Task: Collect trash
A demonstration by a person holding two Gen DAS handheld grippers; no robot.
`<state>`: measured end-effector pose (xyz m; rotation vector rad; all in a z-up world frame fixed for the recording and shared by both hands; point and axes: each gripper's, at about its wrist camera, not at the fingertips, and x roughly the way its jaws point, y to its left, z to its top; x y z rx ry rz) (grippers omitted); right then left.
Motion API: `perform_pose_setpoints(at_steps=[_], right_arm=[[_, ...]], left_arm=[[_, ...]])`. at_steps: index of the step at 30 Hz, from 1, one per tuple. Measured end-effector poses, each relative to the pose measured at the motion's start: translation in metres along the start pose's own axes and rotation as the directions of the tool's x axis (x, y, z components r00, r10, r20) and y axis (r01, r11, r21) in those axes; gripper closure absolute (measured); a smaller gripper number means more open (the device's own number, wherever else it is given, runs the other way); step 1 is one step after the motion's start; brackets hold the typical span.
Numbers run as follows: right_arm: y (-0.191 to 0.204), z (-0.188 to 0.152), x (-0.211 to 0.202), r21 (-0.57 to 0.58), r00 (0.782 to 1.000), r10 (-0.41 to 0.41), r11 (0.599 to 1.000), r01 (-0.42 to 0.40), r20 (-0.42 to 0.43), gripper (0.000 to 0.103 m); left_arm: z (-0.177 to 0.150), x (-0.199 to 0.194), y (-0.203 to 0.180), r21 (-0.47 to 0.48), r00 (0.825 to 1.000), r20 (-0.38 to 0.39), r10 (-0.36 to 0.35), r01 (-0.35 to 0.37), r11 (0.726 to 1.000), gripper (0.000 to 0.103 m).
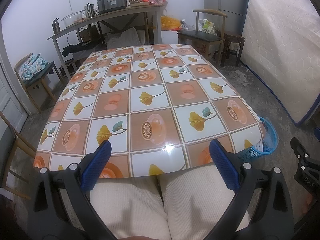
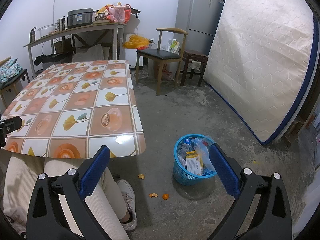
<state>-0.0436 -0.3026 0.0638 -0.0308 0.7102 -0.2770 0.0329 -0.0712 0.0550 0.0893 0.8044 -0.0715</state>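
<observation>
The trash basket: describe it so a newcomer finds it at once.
Start at the table with the checked leaf-and-cup cloth. On the bare concrete floor beside its near right corner stands the trash basket. It is the only bright blue thing on the floor, a round lattice-walled plastic basket stuffed with wrappers and a yellow carton.

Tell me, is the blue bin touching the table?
Apart. In the right wrist view, bare grey floor shows between the blue bin on the ground and the table edge.

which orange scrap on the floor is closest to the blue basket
The round orange piece nearest the blue basket; the other two scraps lie farther left, toward the shoe.
</observation>
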Motion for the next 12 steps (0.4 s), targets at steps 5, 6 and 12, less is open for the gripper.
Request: perform_pose_setpoints(at_steps=[5, 6, 12], right_arm=[[-0.0005, -0.0007, 0.0004, 0.001, 1.0, 0.0, 1.0, 0.0, -0.001, 0.007], [-0.0005, -0.0008, 0.0004, 0.001, 1.0, 0.0, 1.0, 0.0, 0.0, 0.007], [-0.0005, -0.0009, 0.0005, 0.001, 1.0, 0.0, 1.0, 0.0, -0.001, 0.007]], left_arm=[[-0.0003, 0.0003, 0.0, 0.002, 1.0, -0.001, -0.002, 0.002, 1.0, 0.009], [-0.0007, 0.0002, -0.0002, 0.004, 1.0, -0.001, -0.003, 0.003, 1.0, 0.009], [-0.0025, 0.0008, -0.0004, 0.007, 1.0, -0.002, -0.006, 0.006, 1.0, 0.009]])
